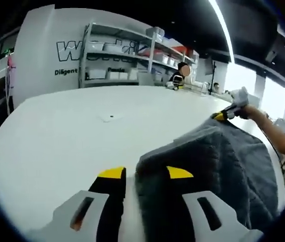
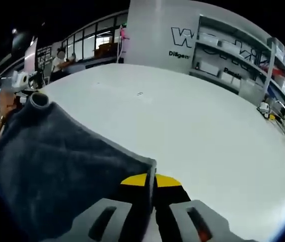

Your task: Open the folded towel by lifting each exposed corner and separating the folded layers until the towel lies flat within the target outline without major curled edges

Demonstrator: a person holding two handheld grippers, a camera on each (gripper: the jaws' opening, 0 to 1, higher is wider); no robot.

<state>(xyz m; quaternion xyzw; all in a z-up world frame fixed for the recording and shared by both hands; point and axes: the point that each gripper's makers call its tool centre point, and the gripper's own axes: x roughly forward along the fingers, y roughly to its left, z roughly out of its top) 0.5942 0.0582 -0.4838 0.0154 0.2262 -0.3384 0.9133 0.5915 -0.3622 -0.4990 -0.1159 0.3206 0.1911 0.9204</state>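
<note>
Both claws — left claw (image 1: 145, 174), right claw (image 2: 150, 180) — pinch the dark grey terry towel (image 1: 218, 161); uneven pulling could slip a corner, curling edges on the white desk (image 1: 72, 131).

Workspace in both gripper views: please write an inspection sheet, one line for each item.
Surface: white table, bare around the towel.
Job's things: grey towel, held up at two corners, not flat.
Clutter: one small mark on the table.
Grippers: left gripper shut on a towel corner; right gripper shut on another corner.
Cables: nothing seen.
Surroundings: shelving against a lettered wall; seated people at the far side.
</note>
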